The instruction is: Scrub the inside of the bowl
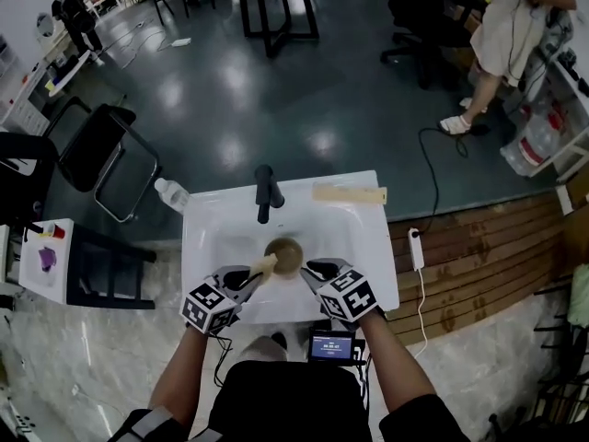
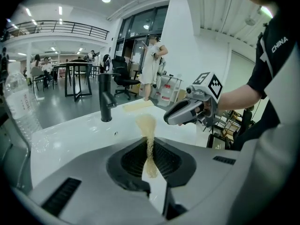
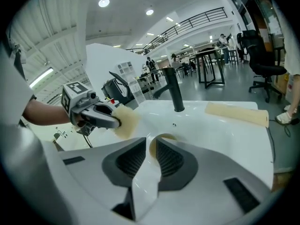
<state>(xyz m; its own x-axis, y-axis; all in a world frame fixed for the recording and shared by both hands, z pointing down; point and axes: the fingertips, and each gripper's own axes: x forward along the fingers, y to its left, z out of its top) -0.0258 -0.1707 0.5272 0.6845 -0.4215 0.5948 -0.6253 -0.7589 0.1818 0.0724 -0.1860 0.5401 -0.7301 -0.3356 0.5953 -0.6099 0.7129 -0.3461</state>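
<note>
1. Bowl (image 1: 287, 251), brown and round, sits in the middle of the white ceramic sink (image 1: 368, 247), with the black tap (image 1: 266, 191) at its 12 o'clock.
2. The right gripper (image 1: 311, 267), at the bowl's 4 o'clock, has its jaws closed on the bowl's rim.
3. The left gripper (image 1: 258, 273), at 8 o'clock, clamps a pale yellow fibrous scrubbing pad (image 2: 146, 125) that reaches the bowl's rim at 9 o'clock.
4. A flat beige strip (image 1: 350, 193) lies on the sink's rim at 2 o'clock.
</note>
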